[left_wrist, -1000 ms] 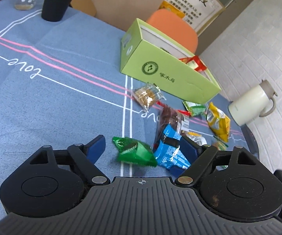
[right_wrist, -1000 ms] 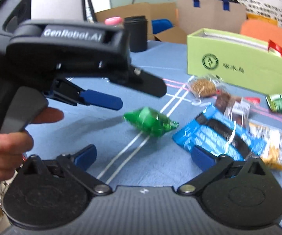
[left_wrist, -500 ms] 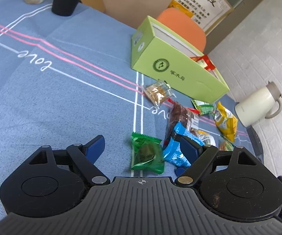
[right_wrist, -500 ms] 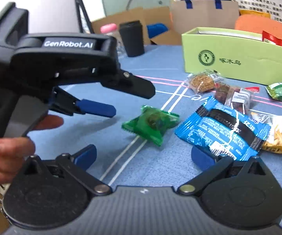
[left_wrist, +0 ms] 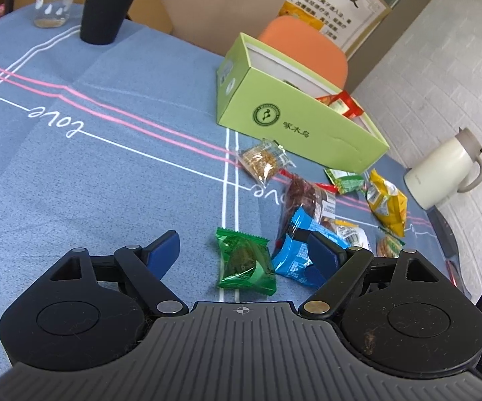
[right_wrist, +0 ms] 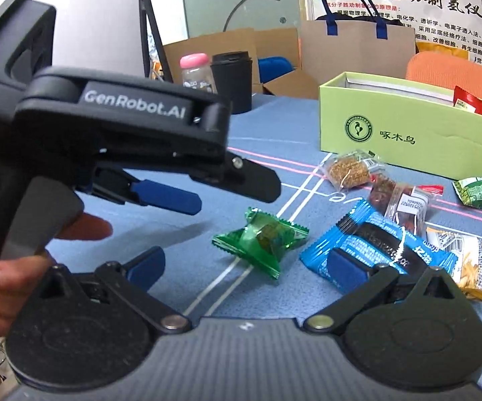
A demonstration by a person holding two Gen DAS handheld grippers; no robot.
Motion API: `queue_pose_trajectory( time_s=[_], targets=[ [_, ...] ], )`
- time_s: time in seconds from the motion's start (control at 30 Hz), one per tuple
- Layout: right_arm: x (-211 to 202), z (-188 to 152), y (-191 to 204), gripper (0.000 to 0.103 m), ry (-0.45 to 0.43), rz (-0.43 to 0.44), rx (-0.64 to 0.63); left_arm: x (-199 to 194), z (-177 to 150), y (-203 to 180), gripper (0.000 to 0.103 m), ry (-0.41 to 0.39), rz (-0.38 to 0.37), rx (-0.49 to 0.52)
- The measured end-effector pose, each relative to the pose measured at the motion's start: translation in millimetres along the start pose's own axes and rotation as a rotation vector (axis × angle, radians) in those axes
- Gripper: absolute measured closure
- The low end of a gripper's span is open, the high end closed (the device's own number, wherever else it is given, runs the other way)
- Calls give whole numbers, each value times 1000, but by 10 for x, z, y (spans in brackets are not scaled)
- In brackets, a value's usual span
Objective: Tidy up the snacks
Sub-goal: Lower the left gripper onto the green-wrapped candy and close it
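Left wrist view: the left claw (left_wrist: 242, 250) is wide, with the green candy (left_wrist: 246, 260) lying on the table (left_wrist: 90, 180) between its tips. The right claw (right_wrist: 241, 267) is wide too. The blue pack (left_wrist: 294, 254) touches one tip, so closing might pinch it as well. A moment ago the candy lay turned sideways.

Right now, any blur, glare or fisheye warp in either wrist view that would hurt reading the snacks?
Left wrist view: sharp; straight tablecloth lines bow toward the edges, corners vignette; green wrapper glints mildly, contents readable. Right wrist view: softer overall; the left gripper close to the lens is slightly blurred and hides the table's left side; blue packet shows small highlights, print legible; green box logo clear.
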State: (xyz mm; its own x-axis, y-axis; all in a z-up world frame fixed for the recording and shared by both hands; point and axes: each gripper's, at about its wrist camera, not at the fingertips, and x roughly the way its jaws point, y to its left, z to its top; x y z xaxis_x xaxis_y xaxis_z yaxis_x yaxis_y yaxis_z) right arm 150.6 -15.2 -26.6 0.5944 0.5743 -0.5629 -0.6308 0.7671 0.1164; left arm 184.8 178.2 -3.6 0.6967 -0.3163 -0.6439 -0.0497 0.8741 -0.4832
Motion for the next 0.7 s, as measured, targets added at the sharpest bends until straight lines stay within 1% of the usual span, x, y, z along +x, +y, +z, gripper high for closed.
queue_pose_trajectory(
  time_s=[0.17,0.23,0.3,0.37,0.5,0.6,0.63,0.67,0.7],
  targets=[
    [11,-14,44,1,3,7,-19,-21,11,43,32,3,-10,-11],
    [13,-24,50,1,10,9,-14,-38,24,81,35,9,-47,-23],
    [7,-31,47,1,11,11,-7,-32,41,110,44,27,-103,-36],
    [8,-21,51,1,7,6,-8,-13,58,120,47,39,-130,-44],
    [36,32,58,2,-1,0,-18,36,61,97,47,53,-122,-31],
    [69,66,62,5,-2,3,-28,70,68,92,47,63,-122,-27],
    [81,68,66,10,-2,1,-30,78,74,95,47,64,-121,-27],
    [91,67,63,45,-2,-3,-28,83,79,102,47,64,-121,-29],
    [112,68,50,56,5,2,-20,86,84,110,47,65,-122,-32]
  ],
)
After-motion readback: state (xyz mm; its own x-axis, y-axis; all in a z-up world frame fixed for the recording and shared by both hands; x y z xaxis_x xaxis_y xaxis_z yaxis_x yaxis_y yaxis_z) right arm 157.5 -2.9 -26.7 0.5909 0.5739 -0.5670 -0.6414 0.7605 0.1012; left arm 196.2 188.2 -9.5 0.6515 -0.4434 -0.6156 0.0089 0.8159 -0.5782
